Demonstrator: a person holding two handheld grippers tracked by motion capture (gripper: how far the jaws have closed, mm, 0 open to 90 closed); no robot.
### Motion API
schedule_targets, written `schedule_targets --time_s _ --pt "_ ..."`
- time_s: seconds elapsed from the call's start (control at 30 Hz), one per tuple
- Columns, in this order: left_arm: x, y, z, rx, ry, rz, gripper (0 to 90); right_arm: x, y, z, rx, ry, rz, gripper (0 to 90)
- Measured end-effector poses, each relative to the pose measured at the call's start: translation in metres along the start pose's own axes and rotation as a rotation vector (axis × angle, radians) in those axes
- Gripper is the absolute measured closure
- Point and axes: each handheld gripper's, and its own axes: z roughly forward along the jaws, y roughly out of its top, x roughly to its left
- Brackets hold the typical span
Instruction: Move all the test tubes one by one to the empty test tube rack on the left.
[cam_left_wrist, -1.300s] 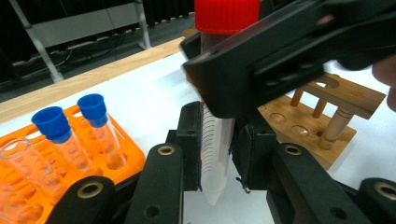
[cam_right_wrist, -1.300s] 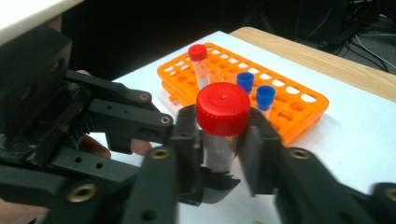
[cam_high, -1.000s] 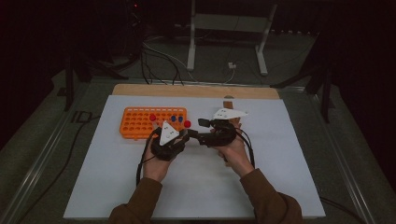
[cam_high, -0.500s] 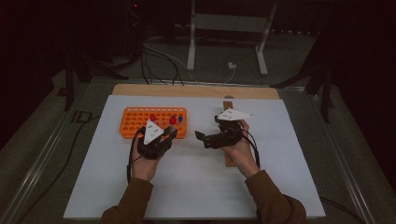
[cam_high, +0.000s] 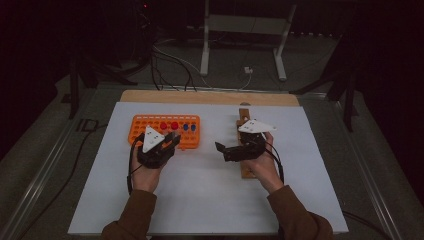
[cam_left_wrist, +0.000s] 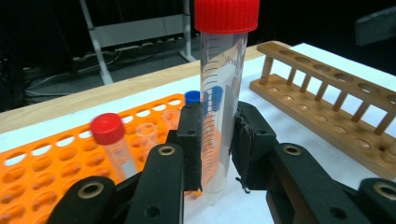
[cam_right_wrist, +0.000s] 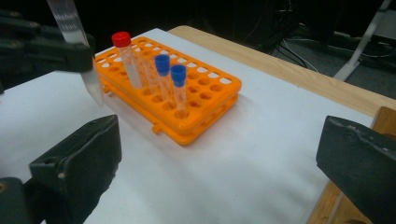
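Note:
My left gripper (cam_left_wrist: 217, 144) is shut on a clear red-capped tube (cam_left_wrist: 219, 93), held upright just above the white mat in front of the orange rack (cam_left_wrist: 42, 163). From above, the left gripper (cam_high: 167, 141) sits at the rack's (cam_high: 145, 122) near edge. In the right gripper view, the held tube (cam_right_wrist: 81, 51) hangs at the upper left. My right gripper (cam_right_wrist: 224, 172) is open with nothing between its jaws, which have just been opening. From above, the right gripper (cam_high: 224, 150) points left beside the wooden rack (cam_high: 244, 117).
The orange rack (cam_right_wrist: 210, 93) holds one red-capped tube (cam_right_wrist: 123, 51) and two blue-capped tubes (cam_right_wrist: 170, 79). The wooden rack (cam_left_wrist: 327, 98) lies lengthwise on the right of the white mat (cam_high: 200, 200), with its holes bare. A wooden board edges the mat's far side.
My left gripper has carried the red-capped tube leftward, away from the right gripper and toward the orange rack. The right gripper's jaws have opened and it has stayed in place.

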Motion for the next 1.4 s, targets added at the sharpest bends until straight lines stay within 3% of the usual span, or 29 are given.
schedule_targets --time_s 0.3,0.83,1.23,1.4 --pt "0.019 -0.002 -0.004 -0.003 0.072 0.004 74.2 -0.008 -0.008 -0.007 -0.005 -0.013 0.016 0.8" --pt "0.049 -0.012 0.013 -0.002 0.231 -0.042 74.2 -0.015 -0.015 -0.019 -0.017 -0.023 0.028 0.8" --pt "0.059 -0.023 0.033 0.011 0.237 -0.125 74.2 -0.019 -0.018 -0.024 -0.018 -0.027 0.039 0.8" --pt "0.058 -0.034 0.038 0.054 0.22 -0.12 74.2 -0.02 -0.02 -0.026 -0.018 -0.028 0.045 0.8"
